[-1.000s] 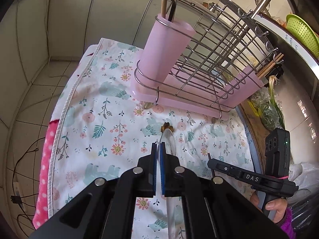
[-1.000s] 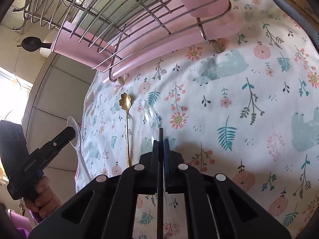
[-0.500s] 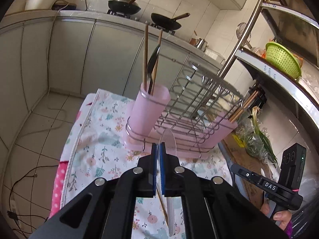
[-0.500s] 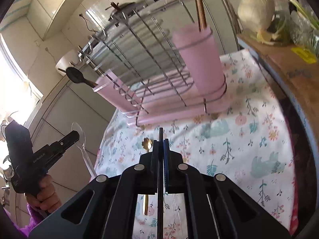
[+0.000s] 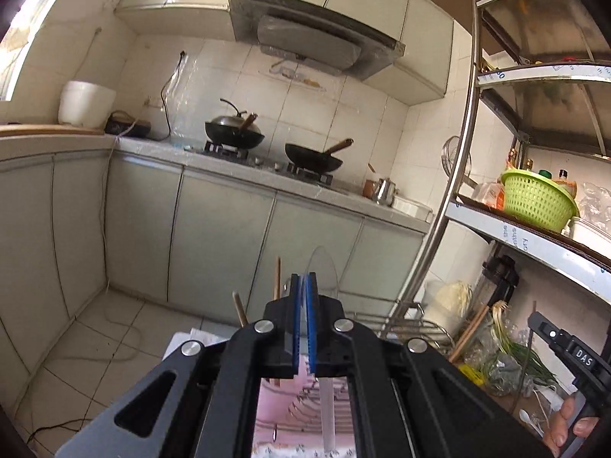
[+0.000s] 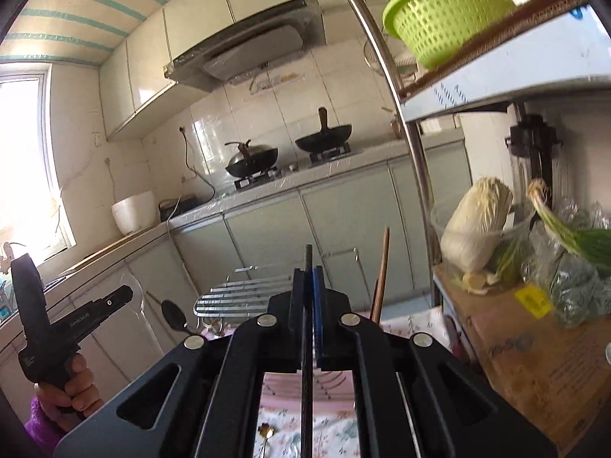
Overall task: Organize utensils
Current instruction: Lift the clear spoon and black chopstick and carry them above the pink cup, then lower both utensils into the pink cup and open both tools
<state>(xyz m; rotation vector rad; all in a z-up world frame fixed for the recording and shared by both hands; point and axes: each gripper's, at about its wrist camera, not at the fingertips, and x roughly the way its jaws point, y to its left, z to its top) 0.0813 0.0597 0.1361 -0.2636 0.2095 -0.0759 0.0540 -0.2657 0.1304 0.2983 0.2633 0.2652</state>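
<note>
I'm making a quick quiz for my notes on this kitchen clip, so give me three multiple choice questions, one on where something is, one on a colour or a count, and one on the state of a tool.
1. Where does the green basket sit?
A. on a shelf of the metal rack
B. on the stove
C. on the floor

2. How many black woks stand on the stove?
A. one
B. two
C. four

3. What is the left tool doing?
A. standing wide open and empty
B. shut on a clear plastic spoon
C. shut on a gold spoon

Answers:
1. A, the basket rests on the rack's shelf at the right.
2. B, one covered wok and one open wok sit side by side.
3. B, the clear plastic spoon sticks out past the closed blue pads.
</note>
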